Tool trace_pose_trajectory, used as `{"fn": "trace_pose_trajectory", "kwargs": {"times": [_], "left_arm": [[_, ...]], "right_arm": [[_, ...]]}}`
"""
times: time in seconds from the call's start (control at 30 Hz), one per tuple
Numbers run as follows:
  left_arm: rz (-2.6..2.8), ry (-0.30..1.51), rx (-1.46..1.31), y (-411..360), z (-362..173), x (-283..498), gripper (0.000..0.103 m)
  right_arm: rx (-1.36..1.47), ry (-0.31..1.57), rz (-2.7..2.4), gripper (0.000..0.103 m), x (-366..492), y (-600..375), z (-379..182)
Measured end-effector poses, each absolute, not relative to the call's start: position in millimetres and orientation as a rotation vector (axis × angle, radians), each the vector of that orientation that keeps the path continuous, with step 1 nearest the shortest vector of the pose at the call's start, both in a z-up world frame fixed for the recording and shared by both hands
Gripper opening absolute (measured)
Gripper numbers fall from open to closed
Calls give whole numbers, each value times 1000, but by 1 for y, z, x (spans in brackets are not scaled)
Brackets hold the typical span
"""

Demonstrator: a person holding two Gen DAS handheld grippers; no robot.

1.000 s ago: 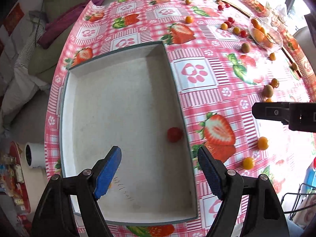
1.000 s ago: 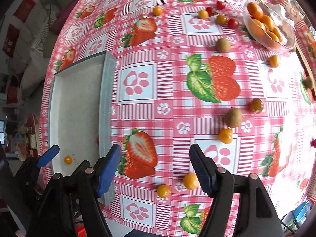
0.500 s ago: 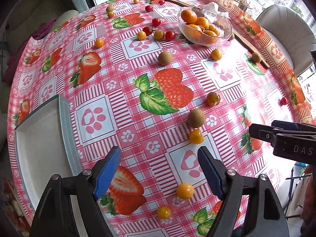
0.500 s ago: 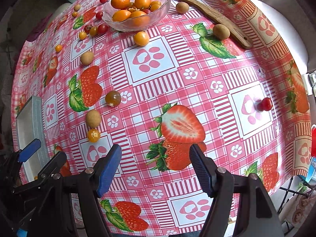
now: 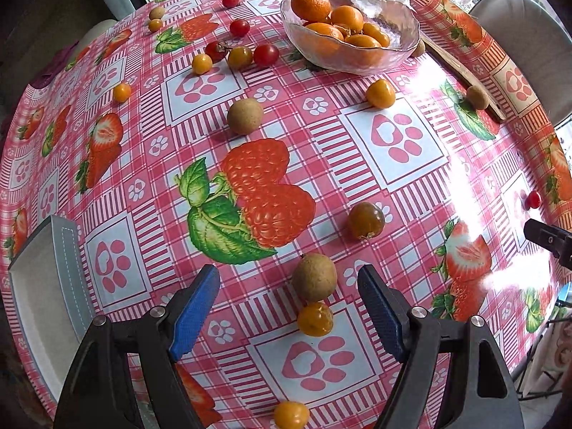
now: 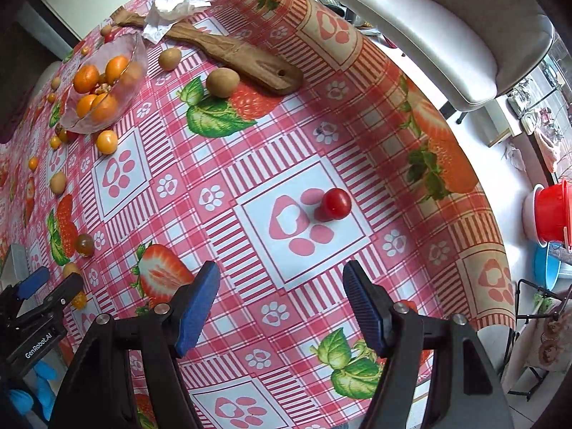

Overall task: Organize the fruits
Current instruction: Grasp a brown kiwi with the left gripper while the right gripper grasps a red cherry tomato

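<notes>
My left gripper (image 5: 287,302) is open and empty above the strawberry tablecloth. A brown round fruit (image 5: 314,277) and a small orange fruit (image 5: 315,319) lie between its fingers. A dark tomato (image 5: 365,220) lies just beyond. The white tray (image 5: 39,307) is at the left edge. My right gripper (image 6: 280,302) is open and empty, with a red cherry tomato (image 6: 336,203) on the cloth just ahead of it. The left gripper also shows in the right wrist view (image 6: 43,289) at the lower left.
A glass bowl of oranges (image 5: 348,37) stands at the back, with several cherry tomatoes and small fruits scattered around it. A wooden board (image 6: 228,53) with a tissue lies near the far edge. A white chair (image 6: 464,35) stands beyond the table; red and blue bowls (image 6: 548,214) sit on the floor.
Both grippers have swung right, away from the tray. The left one moved over the brown and orange fruits; the right one now faces the lone red cherry tomato. Both stay open.
</notes>
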State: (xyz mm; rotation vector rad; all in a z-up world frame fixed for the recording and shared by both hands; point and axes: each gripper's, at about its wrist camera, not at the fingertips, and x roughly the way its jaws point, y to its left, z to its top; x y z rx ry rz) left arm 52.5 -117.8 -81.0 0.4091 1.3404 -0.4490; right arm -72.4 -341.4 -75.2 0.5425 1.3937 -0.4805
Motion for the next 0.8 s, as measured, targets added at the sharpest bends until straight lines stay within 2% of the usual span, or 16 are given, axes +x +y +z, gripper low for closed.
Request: {"fn": "trace_pose_trajectory", "kwargs": {"times": [0.17,0.33,0.4,0.43,0.47,0.5,0.57,0.8], "left_arm": [[-438,1355,423,-125,-92,53,81],[-431,1350,407,-128,-93,56,80],[-448,1352,389,-129,-92,55,69],[-451,1348,391,-131,-89,54,67],[-461,1346,390,-133,-88,53,59],[-474,1342,387,-136,-87,50,45],[-493,1333,396,-143,-84,47,27],[-490,1360,333,-137,-83,51,27]], "right_arm": [[576,1371,-533,74,-77,-376,-89],[567,1361,-531,62,-66,-388,-95],[539,1367,-529,40,-60,-386,-95],[527,1370,-531,35,-60,-386,-95],[518,1374,-537,26,-60,-385,-95],[519,1374,-539,20,-61,-384,-94],[529,1375,-532,20,-62,-384,-94],[591,1381,-446,20,-64,-359,-84]]}}
